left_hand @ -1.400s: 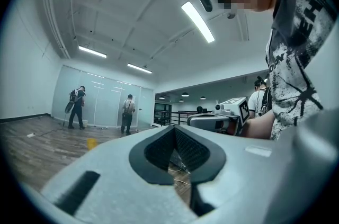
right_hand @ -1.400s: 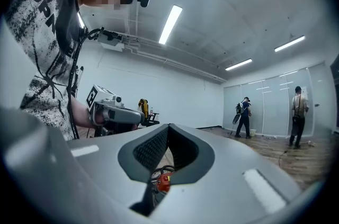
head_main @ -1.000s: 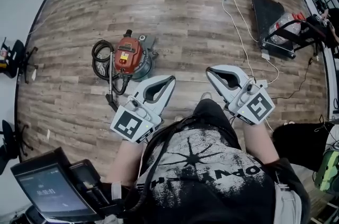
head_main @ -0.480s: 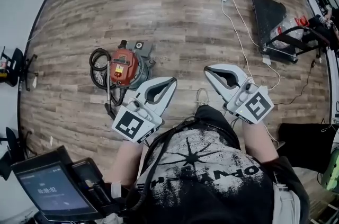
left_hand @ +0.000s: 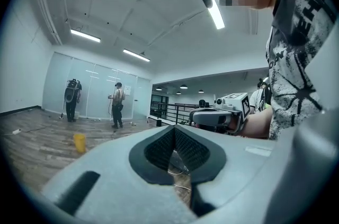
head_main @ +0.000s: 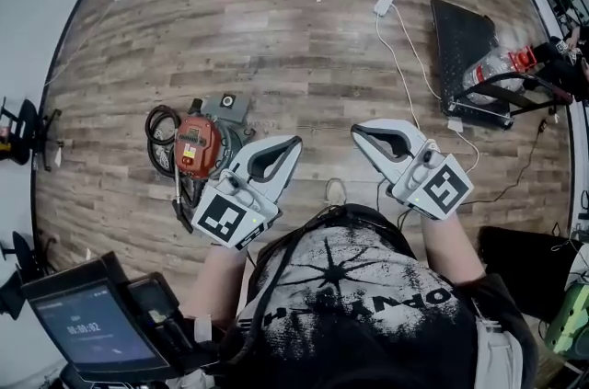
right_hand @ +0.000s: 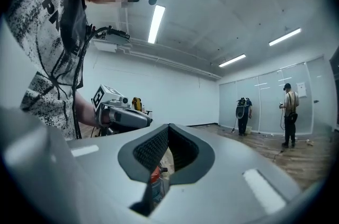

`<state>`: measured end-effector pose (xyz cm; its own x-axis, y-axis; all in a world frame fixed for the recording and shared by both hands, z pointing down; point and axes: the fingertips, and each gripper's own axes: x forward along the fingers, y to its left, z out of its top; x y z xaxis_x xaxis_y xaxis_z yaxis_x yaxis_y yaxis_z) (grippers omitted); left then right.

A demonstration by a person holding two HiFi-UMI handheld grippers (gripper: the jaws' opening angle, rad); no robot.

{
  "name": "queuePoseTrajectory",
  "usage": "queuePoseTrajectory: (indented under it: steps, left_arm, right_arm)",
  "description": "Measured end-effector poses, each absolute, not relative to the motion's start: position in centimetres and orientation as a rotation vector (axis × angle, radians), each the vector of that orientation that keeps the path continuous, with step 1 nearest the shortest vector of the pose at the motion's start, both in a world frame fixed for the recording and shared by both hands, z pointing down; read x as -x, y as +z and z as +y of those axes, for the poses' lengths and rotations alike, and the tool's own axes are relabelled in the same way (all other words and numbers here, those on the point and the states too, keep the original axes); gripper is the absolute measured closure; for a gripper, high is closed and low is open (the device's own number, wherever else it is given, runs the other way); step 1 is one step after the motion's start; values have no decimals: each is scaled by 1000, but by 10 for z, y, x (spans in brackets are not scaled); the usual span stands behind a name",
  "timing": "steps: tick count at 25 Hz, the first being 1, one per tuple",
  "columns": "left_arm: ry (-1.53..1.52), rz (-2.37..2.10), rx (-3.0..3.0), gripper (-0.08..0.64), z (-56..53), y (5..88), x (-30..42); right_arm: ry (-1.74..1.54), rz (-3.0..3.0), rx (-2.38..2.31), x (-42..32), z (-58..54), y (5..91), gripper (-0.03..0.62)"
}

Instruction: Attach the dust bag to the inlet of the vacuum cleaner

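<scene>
Approach comes first. Head view: vacuum (head_main: 198,143) stands on the floor just left of the left gripper (head_main: 294,142). A grey piece with a hole (head_main: 225,107), possibly the bag, lies against it. The right gripper (head_main: 355,131) is farther off. Left gripper view: jaws together, empty. Right gripper view: likewise closed, empty. Judgement: open the jaws before reaching down.

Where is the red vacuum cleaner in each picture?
Head view: vacuum cleaner, left of centre, just left of the left gripper.
Left gripper view: not in it.
Right gripper view: its red body peeks through the opening in the fingers, low centre.
Shared landmark: the person's printed shirt, in all three.
</scene>
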<state>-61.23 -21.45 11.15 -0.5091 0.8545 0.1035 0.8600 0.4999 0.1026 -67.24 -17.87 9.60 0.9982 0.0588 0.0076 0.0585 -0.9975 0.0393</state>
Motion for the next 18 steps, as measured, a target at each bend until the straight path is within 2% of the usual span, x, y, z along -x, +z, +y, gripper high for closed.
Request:
queuePoseTrajectory:
  steps: [9,18]
  left_arm:
    - [-221,-2671,1538,558,-131,116,646]
    - [-248,-2651,1556,558,-89,122,643]
  right_arm:
    - [-65,47,-3116,700,-103,101,588]
    - [-71,25,-3154,692,-62,114,588]
